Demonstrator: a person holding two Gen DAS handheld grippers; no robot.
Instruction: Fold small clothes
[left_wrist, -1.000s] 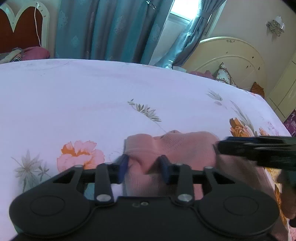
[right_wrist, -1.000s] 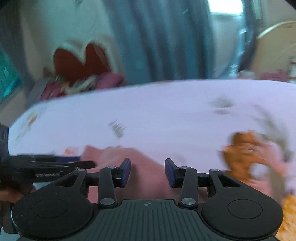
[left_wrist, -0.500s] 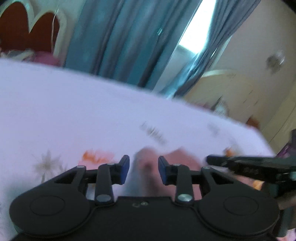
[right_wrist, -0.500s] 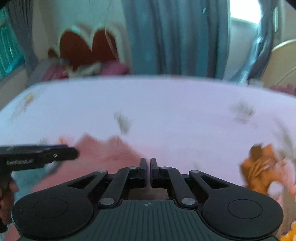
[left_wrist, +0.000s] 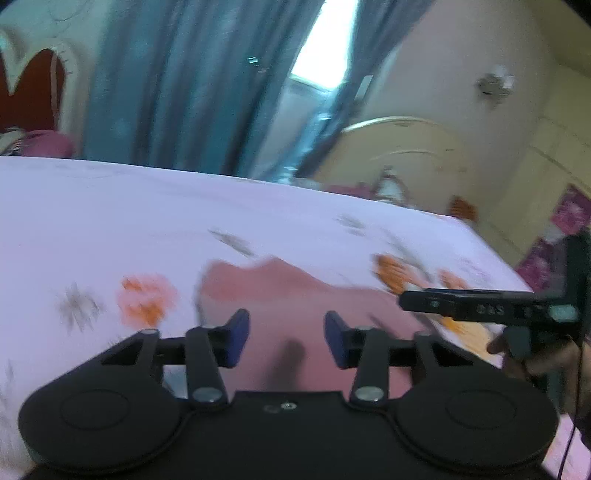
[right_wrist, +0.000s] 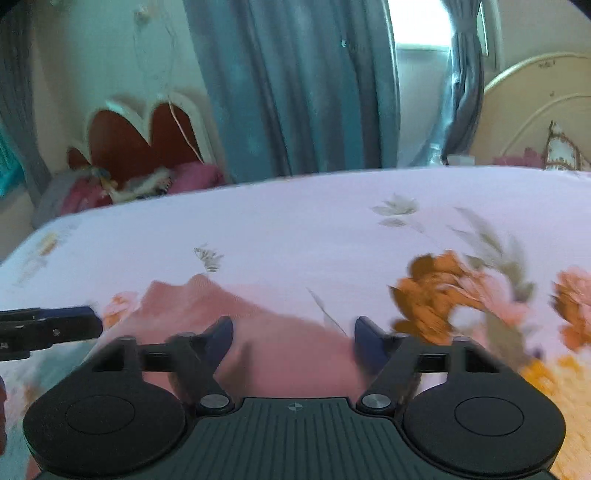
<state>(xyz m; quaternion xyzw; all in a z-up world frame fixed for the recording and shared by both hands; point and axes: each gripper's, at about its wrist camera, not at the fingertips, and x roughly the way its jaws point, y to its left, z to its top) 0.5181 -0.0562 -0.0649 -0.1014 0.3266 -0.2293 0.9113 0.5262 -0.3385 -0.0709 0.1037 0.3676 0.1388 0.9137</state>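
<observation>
You had just let go on both sides: the right gripper (right_wrist: 293, 338), which a moment earlier was pinched shut at the pink garment's (right_wrist: 266, 332) near edge, and the left gripper (left_wrist: 286, 338), which had held a bunched fold, each stood with jaws wide apart and empty, so I judge that fold was laid. The garment lay flat on the bed (right_wrist: 295, 229), beneath and beyond both sets of jaws, both grippers hovering low and level side by side.

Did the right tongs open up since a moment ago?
Yes. The right tongs were shut half a second ago; now they stand wide apart over the pink cloth on the bedsheet.
</observation>
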